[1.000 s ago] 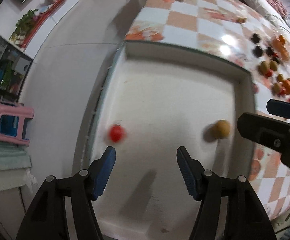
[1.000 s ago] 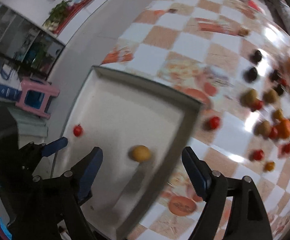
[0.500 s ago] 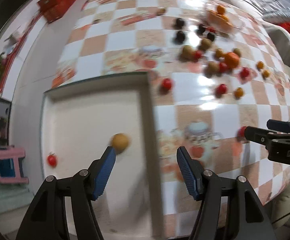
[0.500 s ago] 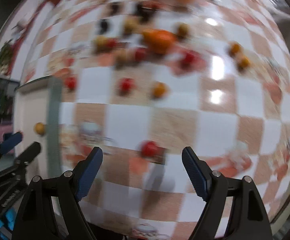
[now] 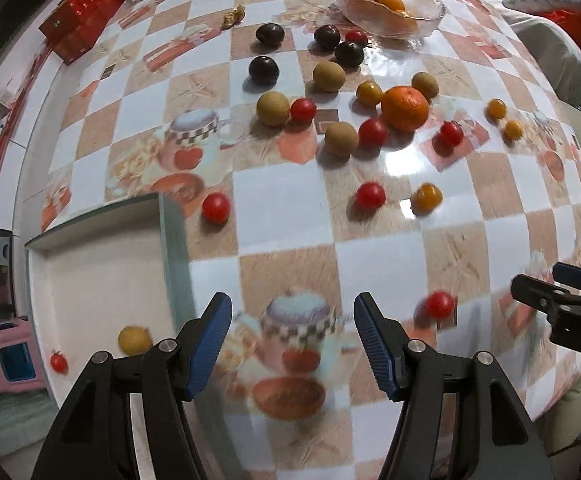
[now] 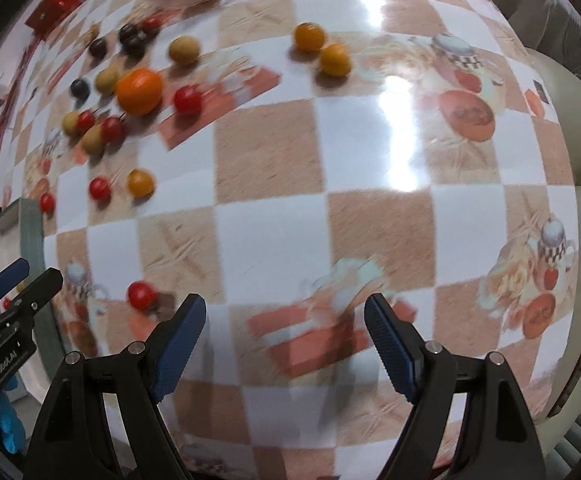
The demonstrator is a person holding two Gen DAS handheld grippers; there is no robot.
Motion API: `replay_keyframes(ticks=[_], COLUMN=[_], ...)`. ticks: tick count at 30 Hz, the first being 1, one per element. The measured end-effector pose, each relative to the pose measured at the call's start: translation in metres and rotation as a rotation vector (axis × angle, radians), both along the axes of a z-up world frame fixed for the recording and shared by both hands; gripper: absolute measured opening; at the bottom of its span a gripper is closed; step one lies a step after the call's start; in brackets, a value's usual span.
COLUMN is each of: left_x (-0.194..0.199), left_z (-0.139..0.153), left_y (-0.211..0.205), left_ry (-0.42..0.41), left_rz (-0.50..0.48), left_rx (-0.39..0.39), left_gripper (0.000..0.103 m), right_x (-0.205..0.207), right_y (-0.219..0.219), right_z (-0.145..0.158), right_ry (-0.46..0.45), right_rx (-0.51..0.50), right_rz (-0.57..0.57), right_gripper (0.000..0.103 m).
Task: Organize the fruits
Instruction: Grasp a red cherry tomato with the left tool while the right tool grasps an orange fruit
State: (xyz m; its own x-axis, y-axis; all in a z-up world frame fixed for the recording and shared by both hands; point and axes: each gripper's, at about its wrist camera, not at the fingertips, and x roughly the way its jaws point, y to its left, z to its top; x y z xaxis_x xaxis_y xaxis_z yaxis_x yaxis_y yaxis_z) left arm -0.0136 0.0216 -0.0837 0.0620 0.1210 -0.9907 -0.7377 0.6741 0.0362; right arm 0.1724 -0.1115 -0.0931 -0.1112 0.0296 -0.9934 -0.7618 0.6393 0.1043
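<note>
Glossy checkered tabletop (image 5: 274,216); both the left gripper (image 5: 292,340) and right gripper (image 6: 286,344) have jaws wide open, empty. Cherry tomato (image 5: 440,304) at two o'clock: light, slippery, squashable, so pinch gently across its middle

table (image 5: 290,220): glossy checkered cloth, white and tan squares, teapot prints
light: ceiling glare on cloth, centre right
floor (image 5: 14,156): pale, far left
stool (image 5: 12,354): pink, near left
sofa (image 5: 550,32): light, far right
boxes (image 5: 80,26): red, far left
</note>
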Motion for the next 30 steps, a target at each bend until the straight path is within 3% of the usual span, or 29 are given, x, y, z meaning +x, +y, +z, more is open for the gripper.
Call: replay_keyframes(ticks=[11, 21, 23, 28, 30], left_x=[0.043, 0.051, 0.052, 0.054, 0.053], left_z=[-0.024, -0.033, -0.033, -0.036, -0.036], left_y=[0.007, 0.017, 0.018, 0.021, 0.017], left_ry=[-0.047, -0.114, -0.124, -0.127, -0.127], left_rz=[0.002, 0.028, 0.027, 0.026, 0.022], left_rx=[0.017, 0.048, 0.065, 0.073, 0.068], left_gripper=[0.065, 0.065, 0.065, 0.065, 0.058], right_x=[0.055, 0.081, 0.080, 0.062, 0.060], right_y=[0.022, 0.059, 0.065, 0.108, 0.109], right_z=[-0.009, -0.017, -0.016, -0.018, -0.018], right_ry=[-0.132, -0.252, -0.274, -0.287, -0.284], right_rx=[0.075, 0.141, 0.168, 0.202, 0.205], right_rz=[0.016, 0.089, 0.110, 0.153, 0.152], right_gripper=[0.084, 0.083, 0.077, 0.046, 0.036])
